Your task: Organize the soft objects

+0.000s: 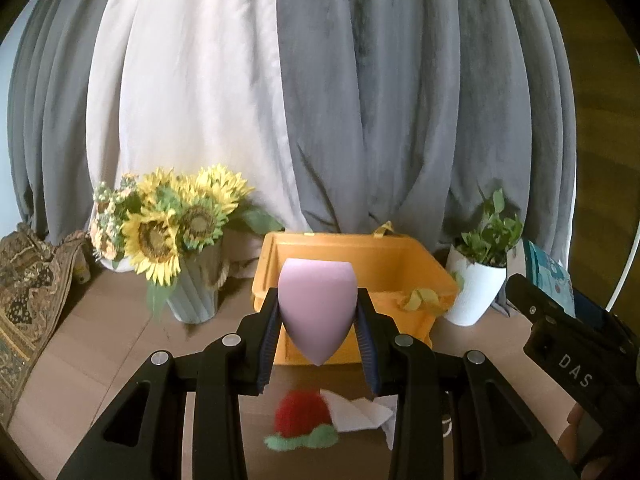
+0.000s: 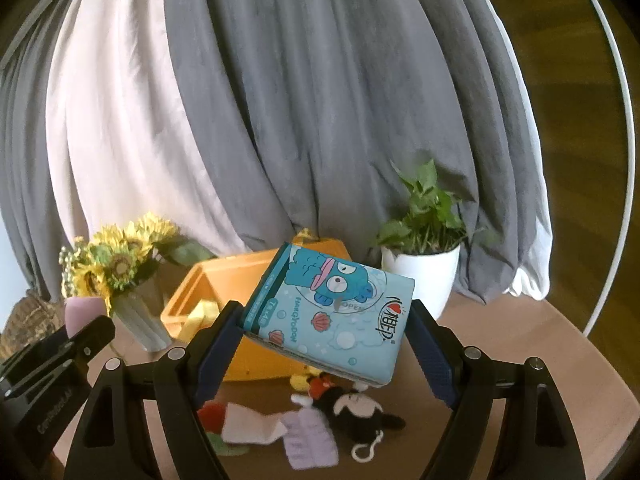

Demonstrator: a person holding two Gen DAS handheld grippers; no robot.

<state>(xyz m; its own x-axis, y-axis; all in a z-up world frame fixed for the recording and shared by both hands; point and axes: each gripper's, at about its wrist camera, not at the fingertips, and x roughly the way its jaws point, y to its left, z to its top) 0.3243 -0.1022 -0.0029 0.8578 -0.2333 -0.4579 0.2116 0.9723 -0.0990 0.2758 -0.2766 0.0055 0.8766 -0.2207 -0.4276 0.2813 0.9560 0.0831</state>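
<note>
Carrying step: left tool [image 1: 318, 320] grips a sponge [image 1: 316, 308], right tool [image 2: 326, 322] (spread wide) a tissue pack [image 2: 332, 312]; next, release over the bin [image 1: 384, 256] ahead.

The left gripper [image 1: 318, 320] is clamped on a lilac teardrop-shaped makeup sponge [image 1: 316, 308], pointed end down, held above the brown surface [image 1: 112, 344]. Just beyond it stands an open orange plastic bin [image 1: 384, 256] with a yellow ribbon [image 1: 420, 300] draped on its near rim. Ahead to the left, sunflowers [image 1: 168, 224] fill a pale ribbed vase [image 1: 192, 296]; ahead to the right stands a white potted green plant [image 1: 480, 272]. Below the gripper lie a red-and-green knitted strawberry [image 1: 300, 416] and a folded white paper [image 1: 360, 412]. The other black gripper's body [image 1: 572, 360] enters at the right edge.
</note>
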